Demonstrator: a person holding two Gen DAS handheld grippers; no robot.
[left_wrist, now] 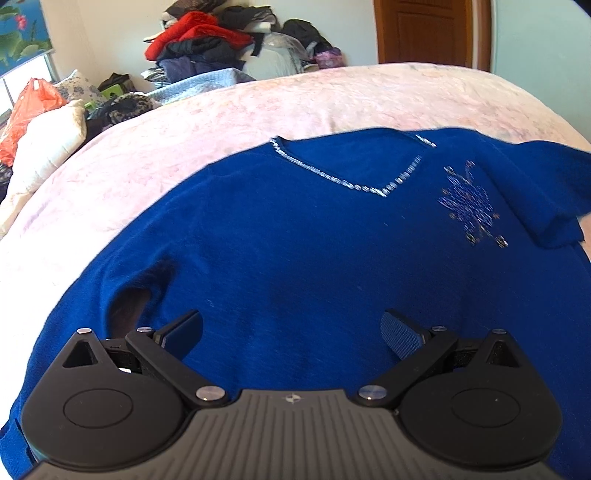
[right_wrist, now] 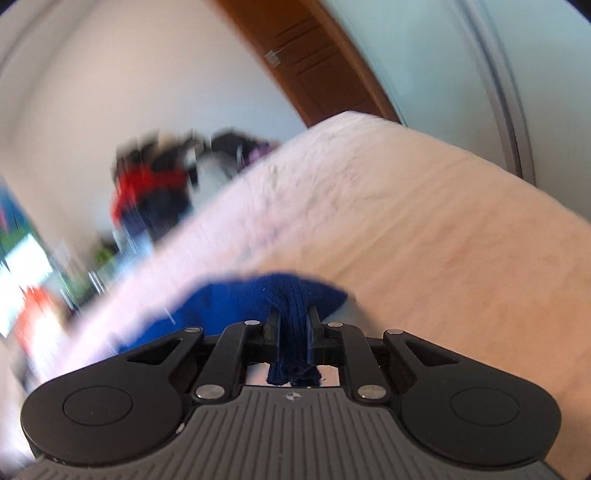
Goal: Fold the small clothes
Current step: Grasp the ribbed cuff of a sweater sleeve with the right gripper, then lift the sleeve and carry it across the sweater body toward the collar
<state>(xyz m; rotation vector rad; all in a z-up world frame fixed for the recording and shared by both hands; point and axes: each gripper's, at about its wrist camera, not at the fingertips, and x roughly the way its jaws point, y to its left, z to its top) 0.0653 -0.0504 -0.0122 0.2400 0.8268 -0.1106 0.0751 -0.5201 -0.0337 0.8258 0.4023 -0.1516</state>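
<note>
A royal blue knit top (left_wrist: 280,243) with a beaded V-neck and a beaded flower on the chest lies flat on the pink bed cover (left_wrist: 192,133). Its right sleeve (left_wrist: 550,192) is folded back over the chest. My left gripper (left_wrist: 291,332) hovers over the lower body of the top, jaws wide apart, nothing between them. In the blurred right wrist view my right gripper (right_wrist: 293,321) is shut on a bunched fold of the blue top (right_wrist: 291,295), with the knit pinched between the pads and hanging out behind them.
A heap of red, black and grey clothes (left_wrist: 210,40) is piled beyond the far edge of the bed. An orange plastic bag (left_wrist: 29,107) and a white pillow (left_wrist: 48,140) lie at the left. A brown wooden door (left_wrist: 424,29) stands behind.
</note>
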